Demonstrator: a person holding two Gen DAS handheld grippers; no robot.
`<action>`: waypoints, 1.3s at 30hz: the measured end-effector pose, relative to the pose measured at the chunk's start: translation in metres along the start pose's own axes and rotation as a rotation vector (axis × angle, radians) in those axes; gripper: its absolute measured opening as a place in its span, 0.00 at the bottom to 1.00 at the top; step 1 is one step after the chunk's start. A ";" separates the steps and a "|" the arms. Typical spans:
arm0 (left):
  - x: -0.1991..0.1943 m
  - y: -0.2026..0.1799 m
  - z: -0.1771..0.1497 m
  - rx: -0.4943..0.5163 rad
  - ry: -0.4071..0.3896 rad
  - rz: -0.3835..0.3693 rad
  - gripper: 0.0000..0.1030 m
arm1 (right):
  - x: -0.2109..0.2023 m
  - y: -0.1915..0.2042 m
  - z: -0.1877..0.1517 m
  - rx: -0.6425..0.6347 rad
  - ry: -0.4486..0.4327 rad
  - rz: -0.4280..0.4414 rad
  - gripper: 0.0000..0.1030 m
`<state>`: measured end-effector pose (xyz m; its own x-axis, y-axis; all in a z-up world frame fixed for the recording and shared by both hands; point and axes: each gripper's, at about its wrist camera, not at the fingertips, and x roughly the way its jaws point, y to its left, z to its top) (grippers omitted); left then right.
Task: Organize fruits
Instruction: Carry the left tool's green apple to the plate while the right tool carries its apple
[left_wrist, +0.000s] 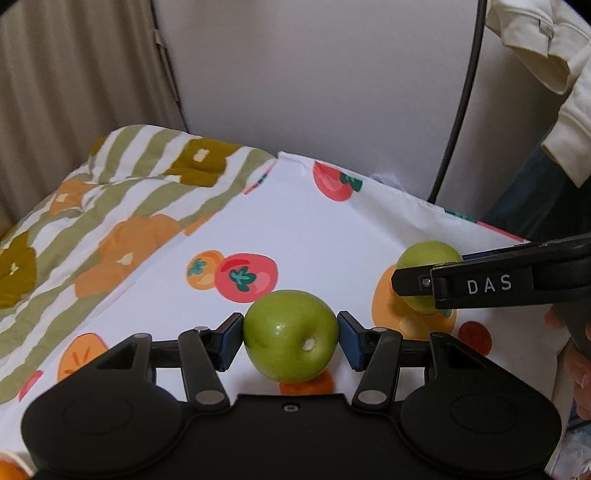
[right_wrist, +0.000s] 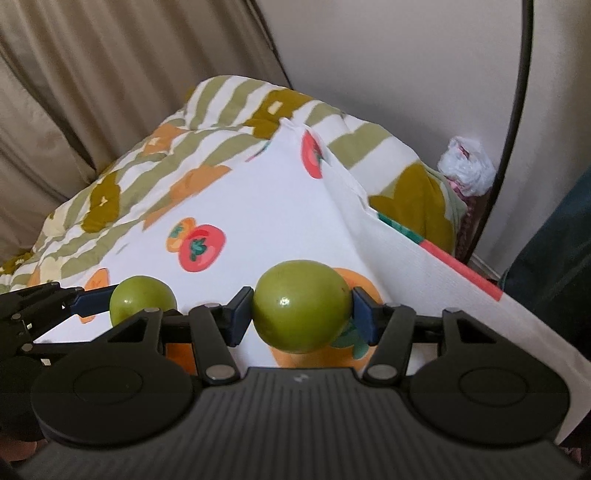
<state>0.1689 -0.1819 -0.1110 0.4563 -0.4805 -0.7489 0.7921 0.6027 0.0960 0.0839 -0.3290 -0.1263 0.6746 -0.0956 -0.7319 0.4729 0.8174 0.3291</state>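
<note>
left gripper, nearest its own camera, is clamped pad-to-pad on a green fruit held just above the printed cloth; right gripper likewise pinches a second green fruit across its widest part. each wrist view also catches the other gripper and its fruit off to one side — the two loads hang near one another. risk, as a judgement: smooth round skins may roll out of flat pads if either grip eases, and the neighbouring grippers could knock together. beyond lie a striped flowered quilt, a curtain and a wall. no bowl, basket or tray is visible — the destination cannot be told.
</note>
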 end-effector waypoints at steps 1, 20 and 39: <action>-0.005 0.000 0.000 -0.007 -0.007 0.010 0.57 | -0.003 0.002 0.001 -0.009 -0.004 0.008 0.70; -0.132 0.030 -0.025 -0.302 -0.126 0.287 0.57 | -0.063 0.101 0.010 -0.289 -0.016 0.260 0.70; -0.238 0.099 -0.107 -0.604 -0.152 0.602 0.57 | -0.082 0.246 -0.033 -0.566 0.059 0.534 0.70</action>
<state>0.0954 0.0606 0.0066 0.8126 -0.0248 -0.5824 0.0671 0.9964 0.0513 0.1265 -0.1013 -0.0045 0.6909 0.4099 -0.5955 -0.2793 0.9111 0.3031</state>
